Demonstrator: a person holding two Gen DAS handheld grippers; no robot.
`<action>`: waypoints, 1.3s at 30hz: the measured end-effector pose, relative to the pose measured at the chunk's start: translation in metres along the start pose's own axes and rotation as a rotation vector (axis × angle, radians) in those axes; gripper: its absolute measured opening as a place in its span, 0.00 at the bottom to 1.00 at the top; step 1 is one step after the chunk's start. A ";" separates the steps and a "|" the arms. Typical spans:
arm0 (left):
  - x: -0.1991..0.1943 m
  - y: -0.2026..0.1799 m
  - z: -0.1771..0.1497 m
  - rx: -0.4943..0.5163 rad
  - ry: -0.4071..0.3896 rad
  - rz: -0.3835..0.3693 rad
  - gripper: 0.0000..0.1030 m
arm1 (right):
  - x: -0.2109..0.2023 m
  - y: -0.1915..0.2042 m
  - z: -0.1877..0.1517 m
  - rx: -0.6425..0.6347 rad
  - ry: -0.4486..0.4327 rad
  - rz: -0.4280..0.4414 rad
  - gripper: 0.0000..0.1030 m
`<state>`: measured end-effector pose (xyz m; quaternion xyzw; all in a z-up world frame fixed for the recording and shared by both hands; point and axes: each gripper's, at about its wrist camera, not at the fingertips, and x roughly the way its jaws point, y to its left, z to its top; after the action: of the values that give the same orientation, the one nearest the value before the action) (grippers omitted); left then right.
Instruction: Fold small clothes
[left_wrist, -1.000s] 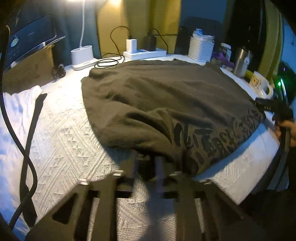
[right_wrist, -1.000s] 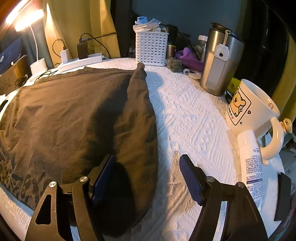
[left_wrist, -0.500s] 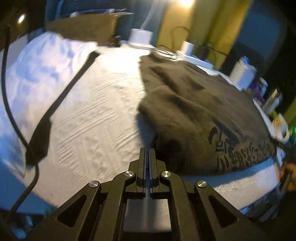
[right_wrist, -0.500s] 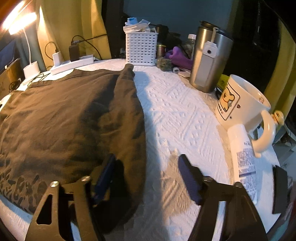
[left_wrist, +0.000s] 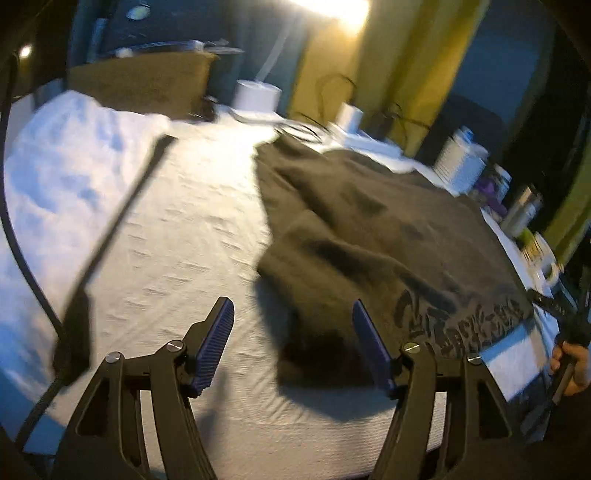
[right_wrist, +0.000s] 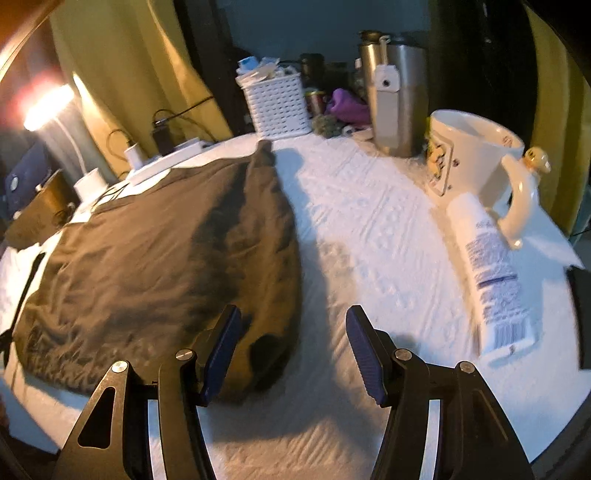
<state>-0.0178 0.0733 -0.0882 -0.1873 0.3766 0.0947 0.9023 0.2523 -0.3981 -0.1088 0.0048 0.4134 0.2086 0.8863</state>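
White quilted bench (right_wrist: 369, 229) carries the dark shirt (left_wrist: 369, 236), spread flat toward the near edge. Left gripper (left_wrist: 291, 343) jaws just opened, right gripper (right_wrist: 293, 350) jaws narrowing slightly; both spread, pinching nothing. Fabric looks soft, limp, light: best pinched at near-edge hem corners.

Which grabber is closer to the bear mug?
Right. The right gripper is beside the mug; the left gripper sits across the dark shirt, far from it.
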 end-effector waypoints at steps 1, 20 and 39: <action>0.006 -0.003 -0.003 0.019 0.025 0.002 0.64 | 0.001 0.001 -0.003 0.010 0.009 0.018 0.59; -0.009 -0.005 -0.023 0.007 0.164 0.023 0.06 | -0.024 0.047 -0.035 -0.219 0.037 -0.118 0.04; -0.028 0.024 0.004 0.006 0.087 0.169 0.47 | -0.038 0.025 -0.043 -0.147 0.026 -0.236 0.55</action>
<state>-0.0421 0.0956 -0.0723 -0.1561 0.4300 0.1613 0.8745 0.1896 -0.3969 -0.1047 -0.1117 0.4063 0.1327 0.8971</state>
